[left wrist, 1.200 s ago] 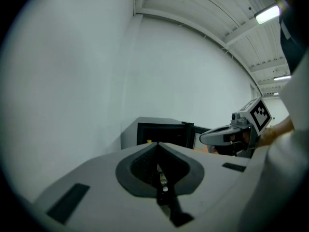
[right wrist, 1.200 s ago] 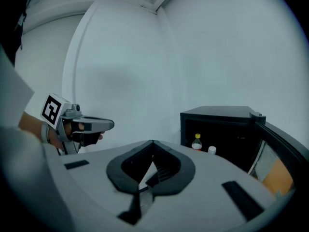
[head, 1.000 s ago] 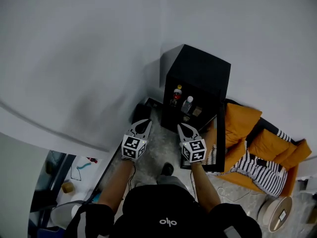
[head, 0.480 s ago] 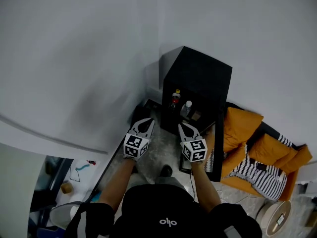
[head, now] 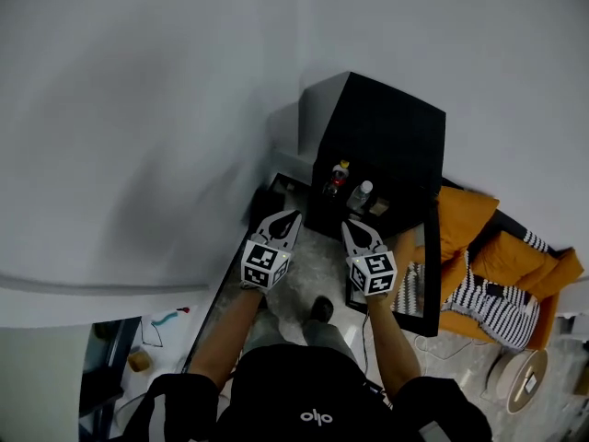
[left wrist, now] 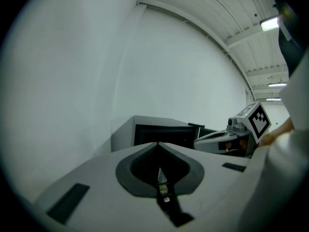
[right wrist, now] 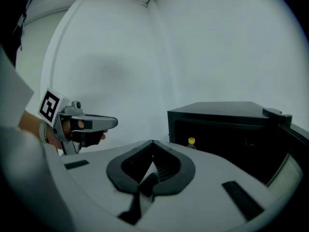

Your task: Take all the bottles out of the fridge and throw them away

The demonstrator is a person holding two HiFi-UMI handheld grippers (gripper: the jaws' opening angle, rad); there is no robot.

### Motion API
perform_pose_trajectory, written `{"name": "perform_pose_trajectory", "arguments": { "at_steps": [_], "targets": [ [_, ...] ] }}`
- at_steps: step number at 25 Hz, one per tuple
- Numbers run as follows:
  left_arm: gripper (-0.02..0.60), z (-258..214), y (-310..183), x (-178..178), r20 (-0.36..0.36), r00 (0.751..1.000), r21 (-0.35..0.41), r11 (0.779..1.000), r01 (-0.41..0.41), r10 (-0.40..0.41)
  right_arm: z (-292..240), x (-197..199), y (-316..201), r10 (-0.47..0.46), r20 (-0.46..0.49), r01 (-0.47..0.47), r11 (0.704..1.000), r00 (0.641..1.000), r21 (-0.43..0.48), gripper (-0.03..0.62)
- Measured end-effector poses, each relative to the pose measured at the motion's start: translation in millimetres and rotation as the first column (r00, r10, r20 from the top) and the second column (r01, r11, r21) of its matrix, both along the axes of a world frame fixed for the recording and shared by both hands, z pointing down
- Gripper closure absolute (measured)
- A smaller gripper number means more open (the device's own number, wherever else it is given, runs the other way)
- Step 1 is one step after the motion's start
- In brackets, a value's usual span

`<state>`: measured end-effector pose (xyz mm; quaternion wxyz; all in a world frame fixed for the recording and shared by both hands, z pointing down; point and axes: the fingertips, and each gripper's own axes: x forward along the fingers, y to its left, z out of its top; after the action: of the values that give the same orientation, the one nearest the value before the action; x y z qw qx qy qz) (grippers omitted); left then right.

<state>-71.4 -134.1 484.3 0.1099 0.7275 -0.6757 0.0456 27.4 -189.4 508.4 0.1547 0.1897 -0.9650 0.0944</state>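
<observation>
Both bottles stand inside the open black mini fridge [head: 386, 136], long axes vertical, caps up. The yellow-capped bottle [head: 340, 176] with a red label is at the fridge's left side, and the clear white-capped bottle [head: 362, 194] is just beside it to the right. The fridge door [head: 429, 270] hangs open at the fridge's right. In front of the fridge, short of its opening, the left gripper [head: 294, 215] and right gripper [head: 349, 226] point toward it, each with jaws pressed together on nothing.
</observation>
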Motion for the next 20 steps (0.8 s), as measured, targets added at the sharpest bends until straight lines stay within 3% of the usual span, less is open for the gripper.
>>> {"name": "perform_pose_trajectory", "arguments": {
  "at_steps": [9, 20],
  "targets": [
    [0.575, 51, -25, -33, -0.04, 0.997, -0.013, 0.997, -0.071, 0.071, 39, -42, -28, 0.066, -0.003, -0.066, 0.997, 0.998, 0.042, 0.586],
    [0.575, 125, -52, -51, -0.077, 0.993, -0.015, 0.996, -0.092, 0.091, 109, -53, -59, 0.115, -0.052, -0.112, 0.992, 0.992, 0.057, 0.586]
  ]
}}
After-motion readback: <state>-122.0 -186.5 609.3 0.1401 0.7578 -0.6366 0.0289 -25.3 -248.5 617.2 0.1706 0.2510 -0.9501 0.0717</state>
